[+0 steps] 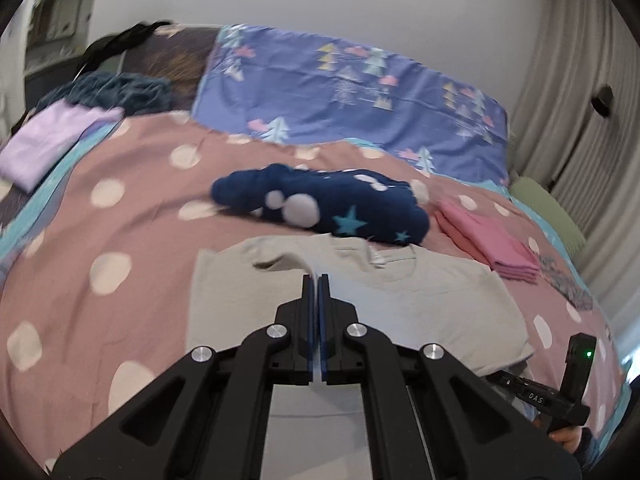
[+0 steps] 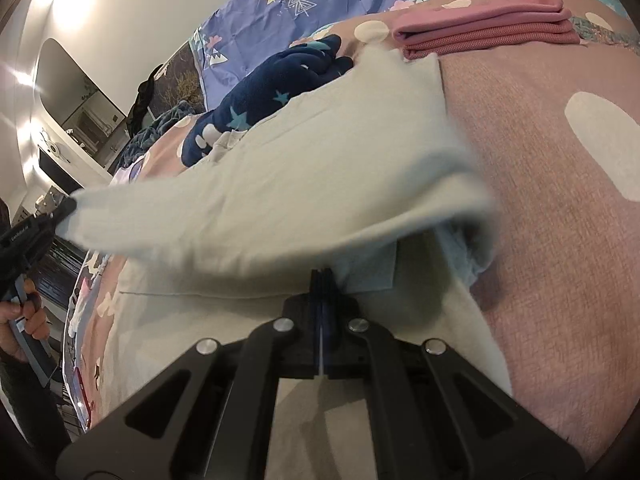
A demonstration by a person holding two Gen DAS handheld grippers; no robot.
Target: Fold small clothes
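A pale grey-green cotton T-shirt (image 1: 400, 300) lies spread across the lower middle of the left wrist view, its neckline toward the top of the frame. One edge is lifted into a raised fold. In the right wrist view the same shirt (image 2: 304, 184) fills the centre, a flap of it pulled up and stretched toward the left edge of the frame, blurred along its lower rim.

It rests on a dusty-pink bedcover with large cream dots (image 1: 132, 200). Just above the shirt sits a bunched navy fleece garment with stars and white blobs (image 1: 320, 204). To its right lies a folded pink cloth stack (image 1: 492, 240), and at the upper left a folded lilac garment (image 1: 52, 140). A blue pillowcase printed with trees and mountains (image 1: 352, 92) lies behind, below a white wall, with pleated curtains (image 1: 576, 80) at the right.

The left gripper (image 1: 316, 280) has its jaws fully closed, pinching the raised fold of shirt. The right gripper (image 2: 322, 274) is likewise fully closed, its tips nipping the shirt fabric beneath the lifted flap.
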